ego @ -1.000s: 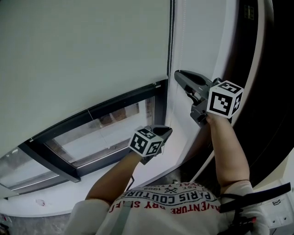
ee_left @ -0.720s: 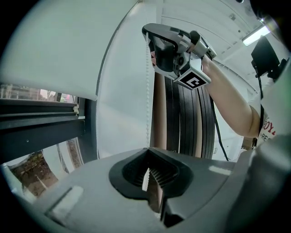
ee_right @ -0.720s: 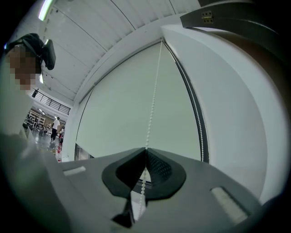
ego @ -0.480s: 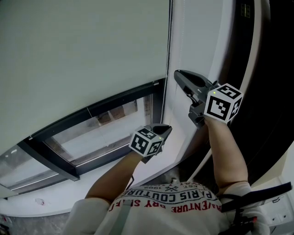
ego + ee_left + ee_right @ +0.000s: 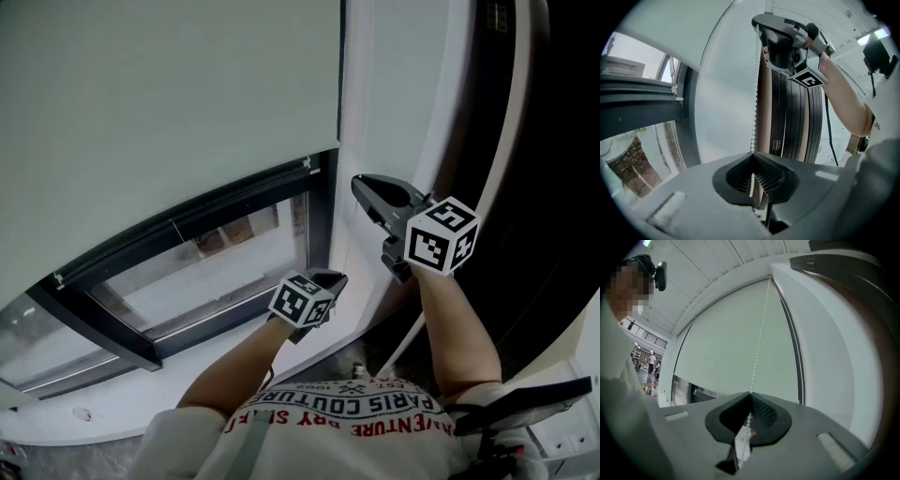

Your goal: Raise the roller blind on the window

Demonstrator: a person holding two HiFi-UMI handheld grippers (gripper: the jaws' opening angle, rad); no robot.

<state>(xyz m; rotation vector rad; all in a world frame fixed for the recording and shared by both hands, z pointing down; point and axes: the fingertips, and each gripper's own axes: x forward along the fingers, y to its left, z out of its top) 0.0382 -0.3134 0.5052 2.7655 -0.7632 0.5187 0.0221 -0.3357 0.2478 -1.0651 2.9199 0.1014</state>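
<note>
**Both hand-held grippers grip the cord of a partly lowered window blind**

The pale grey fabric roller blind covers the upper part of the window, its bottom edge slanting across the head view above a strip of bare glass and the dark metal window frame. At the window's right edge, beside a white wall panel, the thin white bead chain hangs taut. The grey right gripper is the higher on the chain and the grey left gripper sits below it. Each gripper's own view shows its jaws pressed together with the beads pinched between the ribbed pads.
</note>
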